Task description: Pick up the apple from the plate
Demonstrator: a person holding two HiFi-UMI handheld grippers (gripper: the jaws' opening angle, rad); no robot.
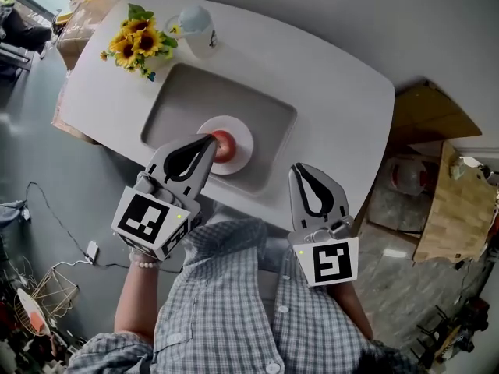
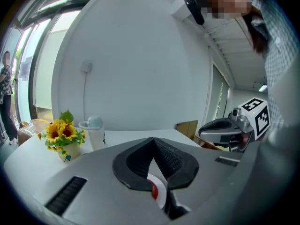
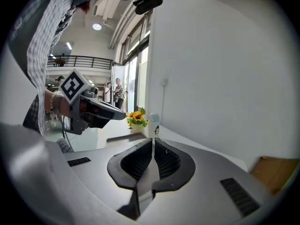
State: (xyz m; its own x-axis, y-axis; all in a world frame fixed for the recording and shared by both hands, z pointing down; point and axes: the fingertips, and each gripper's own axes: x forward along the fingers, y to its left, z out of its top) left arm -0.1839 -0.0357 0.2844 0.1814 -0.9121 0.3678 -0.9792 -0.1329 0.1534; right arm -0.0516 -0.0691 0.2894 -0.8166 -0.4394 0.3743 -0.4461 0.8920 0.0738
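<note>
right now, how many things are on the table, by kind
apple: 1
plate: 1
tray: 1
sunflower bunch: 1
cup: 1
total: 5

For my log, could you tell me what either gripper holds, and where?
Nothing: left gripper and right gripper are empty; apple sits on plate.
</note>
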